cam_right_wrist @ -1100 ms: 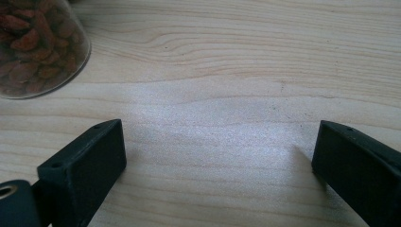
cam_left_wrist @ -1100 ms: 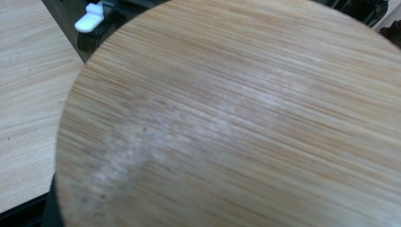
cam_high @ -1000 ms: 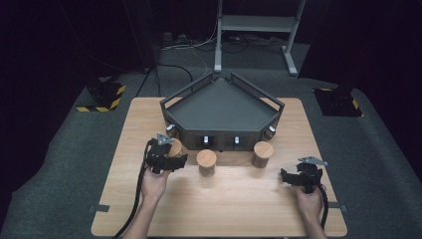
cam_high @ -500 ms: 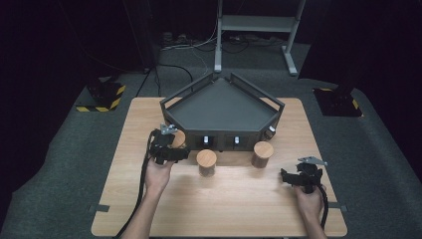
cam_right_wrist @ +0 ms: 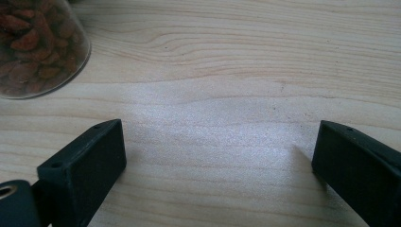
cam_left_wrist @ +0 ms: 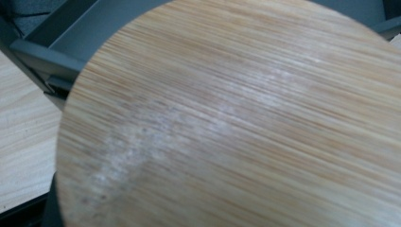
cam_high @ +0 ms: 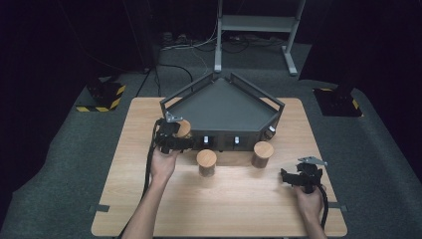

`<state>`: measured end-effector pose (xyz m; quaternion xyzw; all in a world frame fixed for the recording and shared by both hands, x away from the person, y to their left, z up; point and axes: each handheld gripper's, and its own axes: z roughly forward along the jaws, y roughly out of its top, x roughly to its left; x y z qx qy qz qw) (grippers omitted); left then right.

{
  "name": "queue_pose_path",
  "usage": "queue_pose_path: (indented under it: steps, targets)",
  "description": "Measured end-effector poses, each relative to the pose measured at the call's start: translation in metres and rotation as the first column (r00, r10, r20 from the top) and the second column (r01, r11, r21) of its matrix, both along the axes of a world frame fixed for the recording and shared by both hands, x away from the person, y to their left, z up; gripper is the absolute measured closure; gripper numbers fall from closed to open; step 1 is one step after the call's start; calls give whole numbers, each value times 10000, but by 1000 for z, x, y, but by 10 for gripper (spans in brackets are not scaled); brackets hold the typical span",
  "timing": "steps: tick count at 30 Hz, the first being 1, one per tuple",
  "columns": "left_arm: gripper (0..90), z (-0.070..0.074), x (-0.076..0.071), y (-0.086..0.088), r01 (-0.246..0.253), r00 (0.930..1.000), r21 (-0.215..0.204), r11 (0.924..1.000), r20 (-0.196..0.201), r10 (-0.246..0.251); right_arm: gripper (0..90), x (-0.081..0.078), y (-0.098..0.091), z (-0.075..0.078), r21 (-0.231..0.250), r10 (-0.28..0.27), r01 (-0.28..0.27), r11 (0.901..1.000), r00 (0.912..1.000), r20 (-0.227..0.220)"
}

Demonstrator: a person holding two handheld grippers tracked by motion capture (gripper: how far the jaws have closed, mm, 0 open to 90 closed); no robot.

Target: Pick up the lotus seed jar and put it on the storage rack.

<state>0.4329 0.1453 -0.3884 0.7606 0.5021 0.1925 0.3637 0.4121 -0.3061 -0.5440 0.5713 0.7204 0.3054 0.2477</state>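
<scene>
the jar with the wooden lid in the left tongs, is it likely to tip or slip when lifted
Probably stable: the left tongs grip the jar near its broad wooden lid. The glass wall looks smooth, so it could slip. Likely fragile if it knocks the grey tray.

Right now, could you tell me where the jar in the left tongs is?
In the high view, the jar sits at the left, gripped by the left tongs against the front-left corner of the grey tray, left of the middle jar.

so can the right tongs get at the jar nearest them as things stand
Probably yes. The right tongs sit open on the table, and only bare wood lies between them and the wooden-lidded jar. The left tongs are busy with another jar, well clear.
</scene>
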Motion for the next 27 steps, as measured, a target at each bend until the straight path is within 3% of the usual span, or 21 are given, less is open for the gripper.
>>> queue_pose_path:
  steps: [19, 27]
  targets:
    - [254, 21, 33, -18, -164, 9998, 127, 9998, 99, 162, 33, 0, 0, 0, -3, 0, 0, 10000, 10000, -1]
    - [254, 21, 52, -27, -652, 9979, 273, 9975, 84, 650, 33, 0, 0, 0, -3, 1, -1, 10000, 10000, -1]
